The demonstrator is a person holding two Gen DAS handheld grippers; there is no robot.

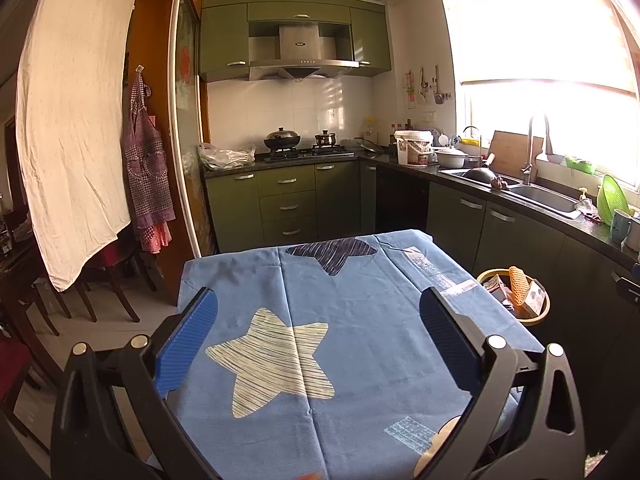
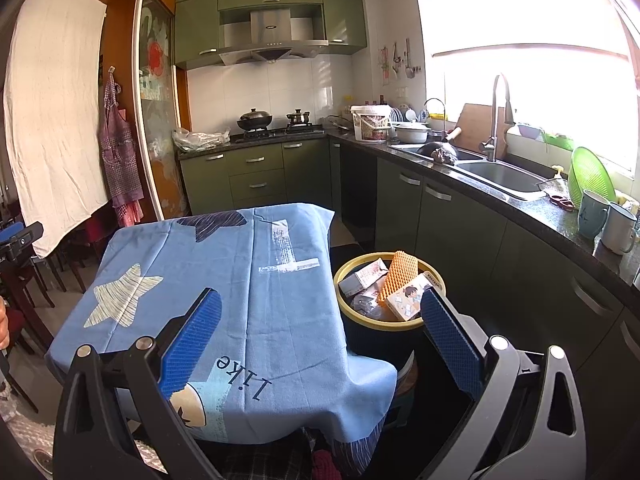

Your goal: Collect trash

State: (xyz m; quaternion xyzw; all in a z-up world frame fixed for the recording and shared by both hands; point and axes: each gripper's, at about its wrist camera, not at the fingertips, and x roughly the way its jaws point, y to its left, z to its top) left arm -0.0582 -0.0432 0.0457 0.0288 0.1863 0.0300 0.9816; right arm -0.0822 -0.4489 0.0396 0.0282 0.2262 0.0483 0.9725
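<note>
Left wrist view: your left tool hangs over the table, fingers spread wide, nothing between the blue pads; the table carries a blue cloth with a pale striped star under the tool and a dark star at the far edge; the trash bin sits just beside the table's right side, lower than the tabletop, yellow rim, an orange foam net sticking up out of it among cartons. Right wrist view: your right tool is also spread wide and holds nothing; its left finger sits over the cloth, its right finger overlaps the bin's near rim in frame; contact with the bin, cannot tell; the trash bin is dark-bodied with a yellow rim, standing between the table and the dark lower cabinets; inside it: orange foam net upright and leaning, a printed carton at the front, a grey-white carton at the back left, dark crumpled stuff at the bottom, too small to identify; the cloth top shows no loose trash in either view; the far counter has a stove with a wok; the sink is on the right under the bright window.
</note>
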